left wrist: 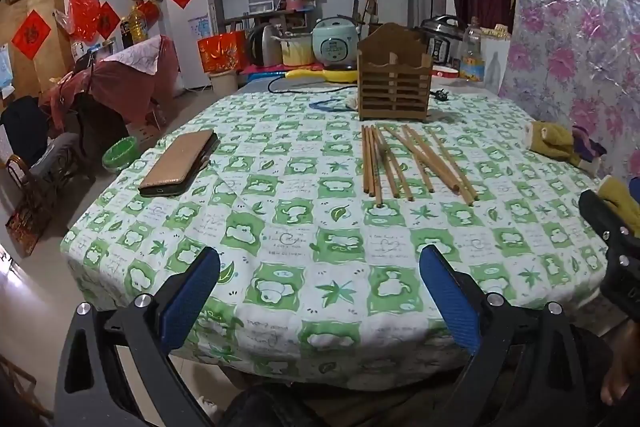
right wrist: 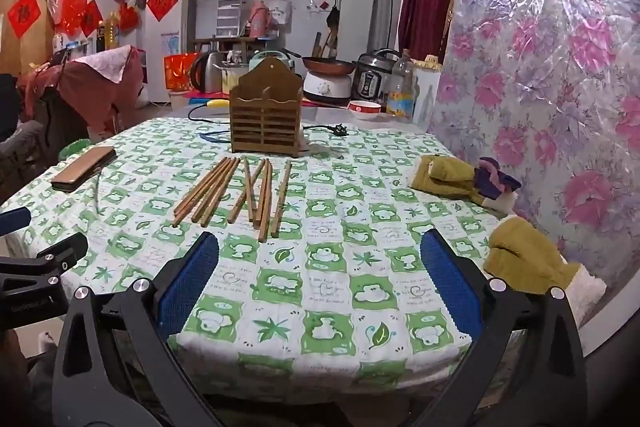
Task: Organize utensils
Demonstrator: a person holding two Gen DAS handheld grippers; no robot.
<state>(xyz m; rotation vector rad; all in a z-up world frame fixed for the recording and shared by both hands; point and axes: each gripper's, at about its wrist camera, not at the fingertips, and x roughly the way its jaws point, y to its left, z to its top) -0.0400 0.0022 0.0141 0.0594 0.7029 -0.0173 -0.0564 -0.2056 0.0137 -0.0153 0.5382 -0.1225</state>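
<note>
Chopsticks [right wrist: 240,191] lie loose in a fan on the tabletop [right wrist: 328,291], just in front of the slatted wooden holder [right wrist: 266,117], which stands upright further back. A few sticks cross one another in the right half of the spread, while the left bunch lies nearly parallel. The left gripper [left wrist: 320,291] and the right gripper [right wrist: 320,279] both hover near the front edge, their jaws spread wide with nothing between them.

Nothing appears sorted yet, so the step in hand is likely the first pick. It would go best if one gripper came down on a stick at the outer edge of the fan, where no neighbour overlaps it, and pinched near the middle so the stick stays balanced when lifted. The crossed sticks are better left for later, since pulling one may drag the rest. The holder looks light; steadying it with the other gripper while dropping a stick upright into a compartment might keep it from sliding. A phone [left wrist: 180,163] and yellow cloths [right wrist: 444,179] sit well off to the sides.
</note>
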